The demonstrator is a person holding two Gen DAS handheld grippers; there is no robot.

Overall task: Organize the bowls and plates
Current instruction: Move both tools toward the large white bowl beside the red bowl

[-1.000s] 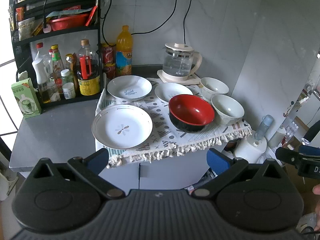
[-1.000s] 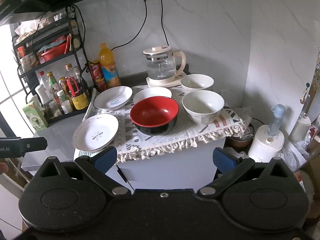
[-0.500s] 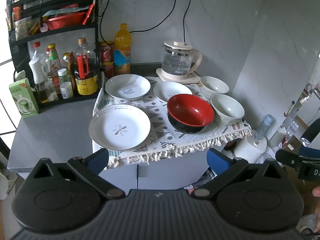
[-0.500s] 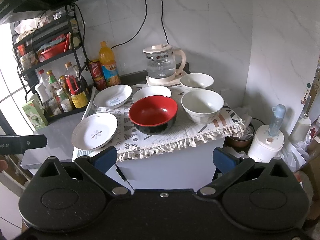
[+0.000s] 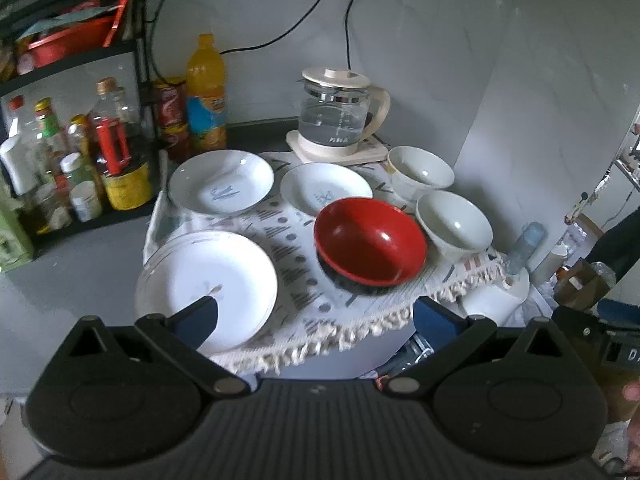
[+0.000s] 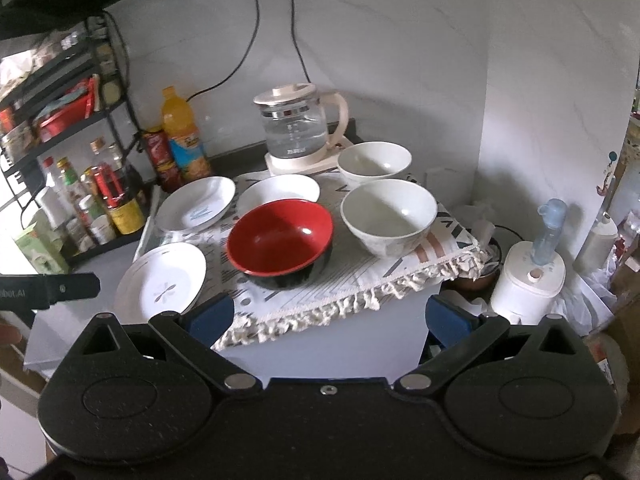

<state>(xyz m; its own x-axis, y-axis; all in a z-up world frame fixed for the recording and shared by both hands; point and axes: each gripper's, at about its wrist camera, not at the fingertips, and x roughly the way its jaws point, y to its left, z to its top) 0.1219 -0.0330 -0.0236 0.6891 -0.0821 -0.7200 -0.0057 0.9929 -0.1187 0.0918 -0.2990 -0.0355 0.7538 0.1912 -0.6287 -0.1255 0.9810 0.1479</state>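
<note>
While you hold both tools short of the counter [image 6: 76,316], your left hand-held gripper [image 5: 314,320] is spread wide and carries nothing; its left fingertip [image 5: 198,322] overlaps the front plate [image 5: 212,280] in the left wrist view, though contact cannot be told. Your right hand-held gripper [image 6: 328,318] is likewise released and empty, its fingers framing the fringed cloth [image 6: 360,280] edge.

From the right wrist view, the red bowl [image 6: 280,236] sits at the centre of the cloth. At its 3 o'clock stands a white bowl [image 6: 388,216], with a second white bowl [image 6: 374,162] at 1 o'clock. A small plate [image 6: 278,190] lies at 12 o'clock just behind the red bowl, another plate [image 6: 196,204] at 10 o'clock, and the front plate [image 6: 160,280] at 8 o'clock. A glass kettle [image 6: 298,128] stands at the back.
</note>
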